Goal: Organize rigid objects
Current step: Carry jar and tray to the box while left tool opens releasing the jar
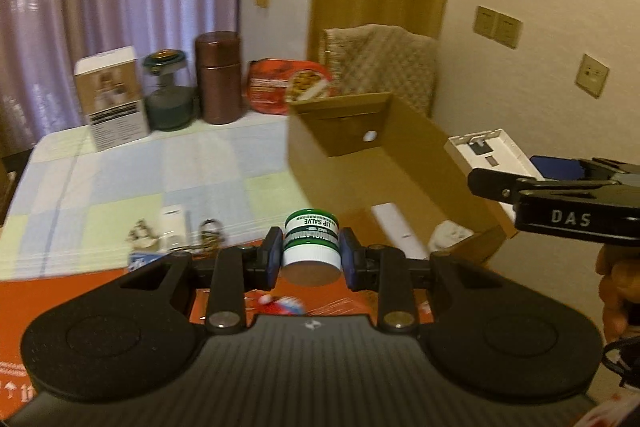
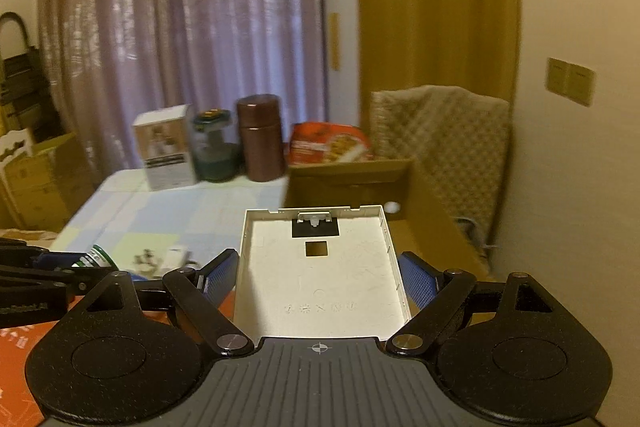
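Jar (image 1: 311, 243) between left tool (image 1: 311, 258) pads

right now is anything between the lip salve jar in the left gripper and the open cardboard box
Nothing visible blocks it. The lip salve jar is held in the left gripper, and the cardboard box lies open just ahead and to the right. The right gripper, holding a white plastic cover, is off to the side.

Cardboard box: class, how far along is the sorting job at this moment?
Done: the cardboard box already holds a few white items. In hand: left gripper grips the lip salve jar; right gripper grips a white plastic tray. Left: small clutter on the table.
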A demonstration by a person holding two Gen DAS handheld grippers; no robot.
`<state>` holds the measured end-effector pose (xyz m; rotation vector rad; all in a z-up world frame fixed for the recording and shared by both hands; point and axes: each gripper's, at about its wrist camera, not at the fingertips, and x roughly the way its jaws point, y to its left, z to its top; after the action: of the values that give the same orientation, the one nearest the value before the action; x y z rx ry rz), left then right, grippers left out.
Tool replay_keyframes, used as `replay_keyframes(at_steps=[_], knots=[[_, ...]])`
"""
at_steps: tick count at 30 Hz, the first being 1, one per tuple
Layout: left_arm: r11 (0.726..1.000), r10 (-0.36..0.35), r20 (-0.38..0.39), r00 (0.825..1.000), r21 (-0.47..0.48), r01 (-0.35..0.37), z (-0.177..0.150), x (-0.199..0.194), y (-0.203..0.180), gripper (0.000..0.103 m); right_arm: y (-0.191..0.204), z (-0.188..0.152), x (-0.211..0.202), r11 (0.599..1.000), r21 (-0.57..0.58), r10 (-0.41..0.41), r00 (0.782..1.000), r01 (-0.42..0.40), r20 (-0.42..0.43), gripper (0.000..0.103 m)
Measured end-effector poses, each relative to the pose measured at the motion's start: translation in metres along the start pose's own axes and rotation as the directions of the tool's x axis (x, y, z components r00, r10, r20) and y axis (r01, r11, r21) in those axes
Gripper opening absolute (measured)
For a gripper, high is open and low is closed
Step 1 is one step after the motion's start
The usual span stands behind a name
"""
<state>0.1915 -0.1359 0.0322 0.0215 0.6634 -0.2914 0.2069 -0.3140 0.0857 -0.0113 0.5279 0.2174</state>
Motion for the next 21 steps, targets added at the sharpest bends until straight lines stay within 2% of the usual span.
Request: replay_keyframes(at_steps=[9,21], knots=[[0.998,-0.053,-0.019,0.998,0.038,0.054,0.021,0.034,-0.03,0.025,-0.056,0.003,0.005,0.997,0.035,-0.061,0.998,0.062,-0.03,0.083],[0.989,-0.119,-0.071,0.99,0.085,0.125,0.036,0.084,-0.065,0.025,-0.092,0.0,0.034,0.993,0.092,-0.058,0.993,0.067,-0.099,0.083]])
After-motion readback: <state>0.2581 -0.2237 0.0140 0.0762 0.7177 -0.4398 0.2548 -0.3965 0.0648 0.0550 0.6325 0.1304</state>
